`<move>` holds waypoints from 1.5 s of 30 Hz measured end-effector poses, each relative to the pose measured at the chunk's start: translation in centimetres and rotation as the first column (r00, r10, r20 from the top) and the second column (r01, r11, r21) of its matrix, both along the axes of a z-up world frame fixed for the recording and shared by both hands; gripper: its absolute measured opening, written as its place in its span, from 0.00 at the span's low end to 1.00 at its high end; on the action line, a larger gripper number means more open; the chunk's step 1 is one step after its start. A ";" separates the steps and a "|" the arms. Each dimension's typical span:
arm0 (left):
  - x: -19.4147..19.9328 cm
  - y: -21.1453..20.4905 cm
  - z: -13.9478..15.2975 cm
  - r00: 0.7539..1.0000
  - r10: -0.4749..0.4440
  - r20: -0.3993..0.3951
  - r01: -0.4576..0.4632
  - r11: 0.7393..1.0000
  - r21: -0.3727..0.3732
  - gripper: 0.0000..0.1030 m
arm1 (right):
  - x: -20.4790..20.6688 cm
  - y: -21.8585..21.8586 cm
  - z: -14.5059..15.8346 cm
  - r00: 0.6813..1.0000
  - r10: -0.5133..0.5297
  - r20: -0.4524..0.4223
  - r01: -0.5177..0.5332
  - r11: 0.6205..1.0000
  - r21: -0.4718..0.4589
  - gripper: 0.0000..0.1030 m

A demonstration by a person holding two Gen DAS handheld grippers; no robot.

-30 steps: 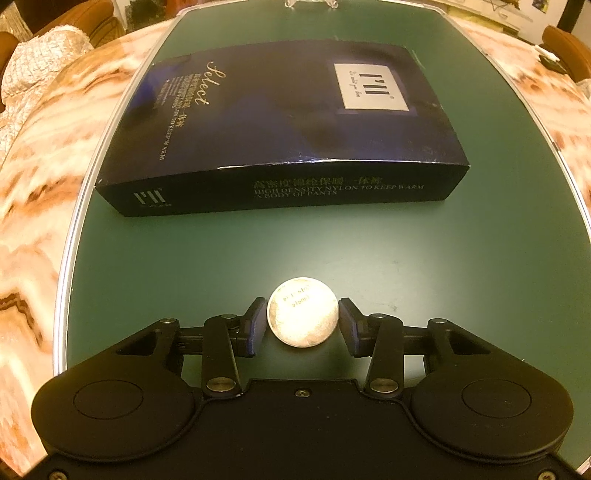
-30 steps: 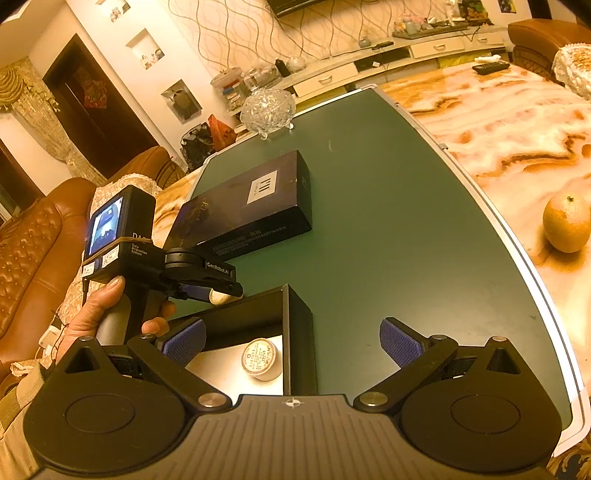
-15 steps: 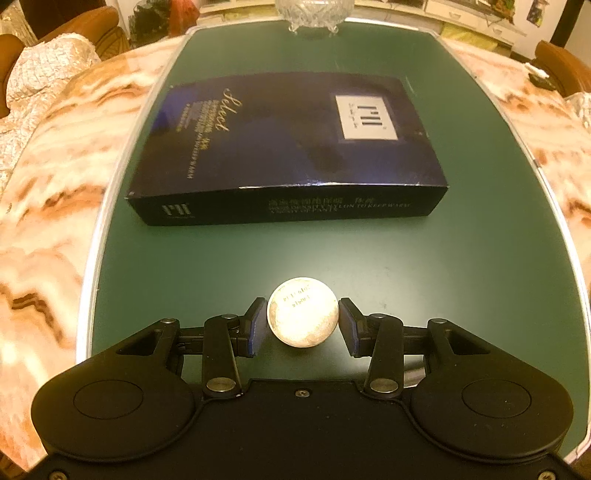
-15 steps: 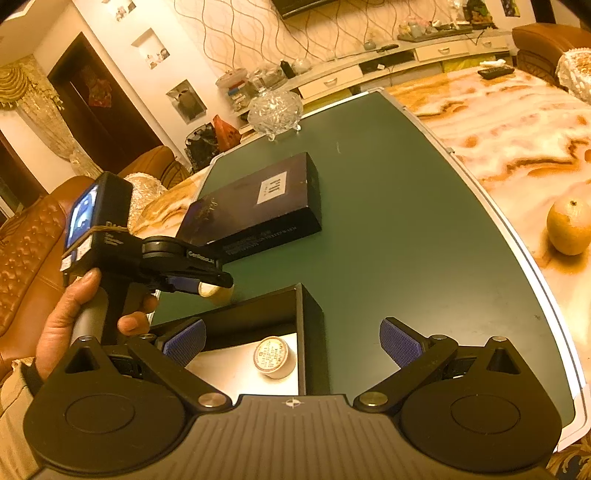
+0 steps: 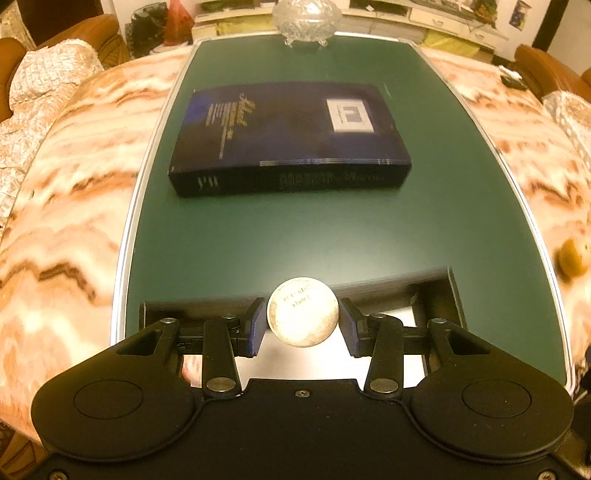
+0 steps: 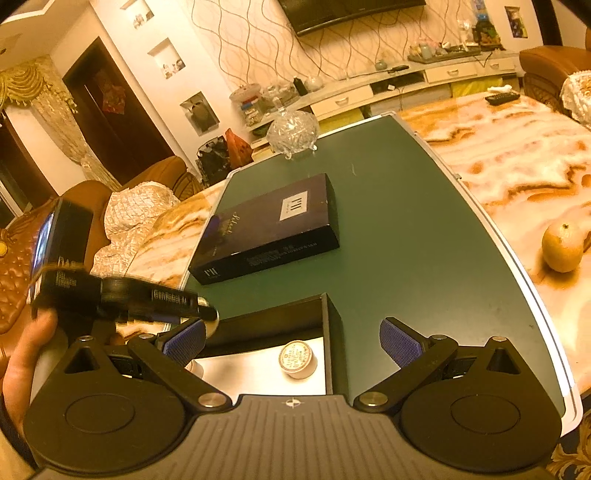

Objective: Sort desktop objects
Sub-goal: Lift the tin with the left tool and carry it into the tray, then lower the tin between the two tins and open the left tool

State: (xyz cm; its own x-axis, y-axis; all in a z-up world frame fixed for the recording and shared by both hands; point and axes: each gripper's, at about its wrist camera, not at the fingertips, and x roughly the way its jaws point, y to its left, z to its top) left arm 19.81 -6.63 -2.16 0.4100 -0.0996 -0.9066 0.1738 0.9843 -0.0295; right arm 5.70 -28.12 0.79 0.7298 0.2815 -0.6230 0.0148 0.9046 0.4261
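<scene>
My left gripper (image 5: pixel 302 326) is shut on a small round white jar (image 5: pixel 302 312) whose printed lid faces the camera. It hangs above the far wall of an open black box (image 5: pixel 455 295) with a pale floor. In the right wrist view the left gripper (image 6: pixel 207 314) is held by a hand (image 6: pixel 26 354) over the box's left side. A second white jar (image 6: pixel 296 359) stands inside the box (image 6: pixel 334 332). My right gripper (image 6: pixel 291 338) is open and holds nothing, above the box's near side.
A dark blue flat carton (image 5: pixel 288 138) lies on the green mat (image 5: pixel 332 229) beyond the box. A cut-glass bowl (image 5: pixel 306 18) stands at the mat's far end. An orange (image 6: pixel 562 247) rests on the marble top (image 6: pixel 517 173) to the right. A remote (image 6: pixel 501 97) lies far right.
The left gripper rose and drew back with the jar, so the carton looks farther and the black box has come into its view. The right gripper lifted slightly.
</scene>
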 end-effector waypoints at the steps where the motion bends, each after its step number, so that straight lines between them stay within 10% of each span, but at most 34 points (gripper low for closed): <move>1: -0.5 0.0 -0.2 1.000 -0.004 -0.005 0.004 1.000 0.000 0.40 | -0.2 0.1 0.1 1.000 0.002 0.002 -0.002 1.000 -0.002 1.00; 45: -0.4 -0.6 -7.6 0.994 -0.003 -0.109 0.006 0.999 0.031 0.40 | -0.6 0.9 -0.2 1.000 0.008 -0.021 -0.009 1.000 -0.028 1.00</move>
